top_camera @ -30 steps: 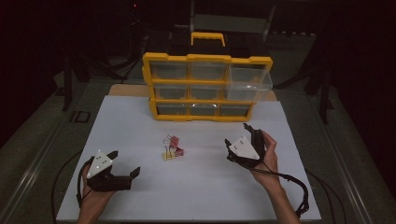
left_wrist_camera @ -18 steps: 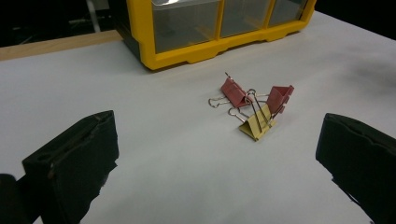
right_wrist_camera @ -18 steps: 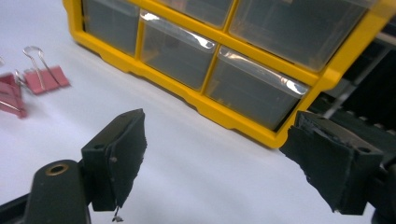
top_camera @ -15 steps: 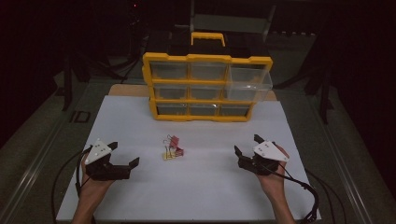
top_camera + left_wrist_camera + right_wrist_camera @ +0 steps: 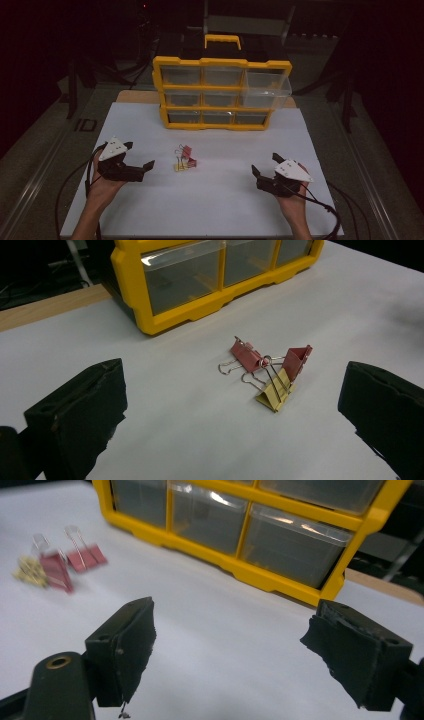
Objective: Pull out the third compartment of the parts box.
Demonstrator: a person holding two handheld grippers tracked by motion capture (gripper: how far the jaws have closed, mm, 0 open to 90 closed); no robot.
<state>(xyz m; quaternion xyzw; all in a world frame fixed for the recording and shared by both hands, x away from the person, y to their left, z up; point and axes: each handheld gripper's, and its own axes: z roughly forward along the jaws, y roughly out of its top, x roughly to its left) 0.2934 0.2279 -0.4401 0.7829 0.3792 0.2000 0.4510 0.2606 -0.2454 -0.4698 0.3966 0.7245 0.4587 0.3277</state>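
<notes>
Three binder clips [image 5: 184, 158] lie bunched in the middle of the white table [image 5: 220, 210], a little in front of the yellow drawer cabinet [image 5: 222, 92], and from the high view they sit between the two hands: the left gripper [image 5: 142, 167] is near them with its spread jaws pointing their way, while the right gripper [image 5: 260, 174], jaws spread and empty too, is well apart from them on the far side, so I'd say the left hand has the shorter reach. From the left gripper view the binder clips [image 5: 267, 372] lie straight ahead and slightly right of centre between the wide-open jaws, two red ones and a yellow one touching in a loose heap, wire handles tangled and sticking up, the heap running roughly crosswise to the approach; the high view is too small to show that tangle. From the right gripper view the binder clips [image 5: 55, 565] are off at the upper left, blurred, well outside the gap of the jaws, which face the yellow drawer cabinet [image 5: 280, 535] instead
</notes>
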